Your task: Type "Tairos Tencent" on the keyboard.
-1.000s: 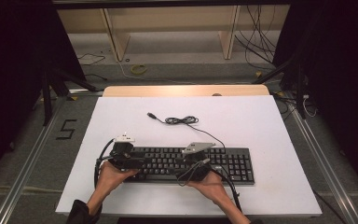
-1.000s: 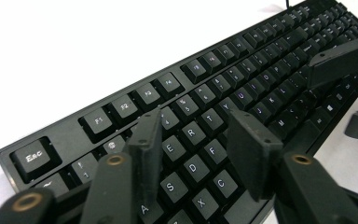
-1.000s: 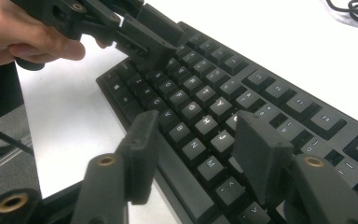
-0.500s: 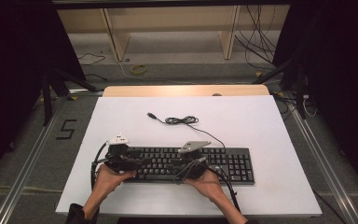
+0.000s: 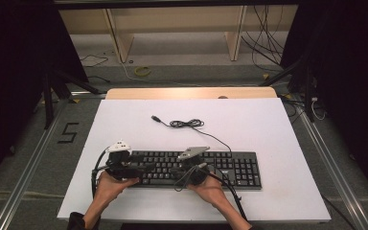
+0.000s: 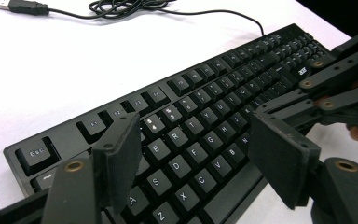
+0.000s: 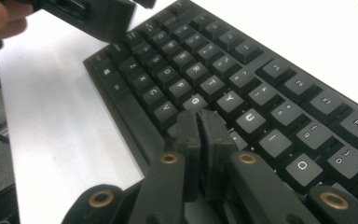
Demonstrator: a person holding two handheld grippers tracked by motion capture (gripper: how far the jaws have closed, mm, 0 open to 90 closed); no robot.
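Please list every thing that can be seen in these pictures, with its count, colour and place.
keyboard: 1, black, near edge of the table, under both claws
cable: 1, black, coiled behind the keyboard, plug lying loose
table: 1, white top
shelf: 1, pale wood, on the floor beyond the table
hands: 2, at the near edge
left claw: 1, black, open over the letter keys
right claw: 1, black, shut over the middle keys

Black keyboard (image 5: 199, 168) with white key legends, on white table (image 5: 249, 129).
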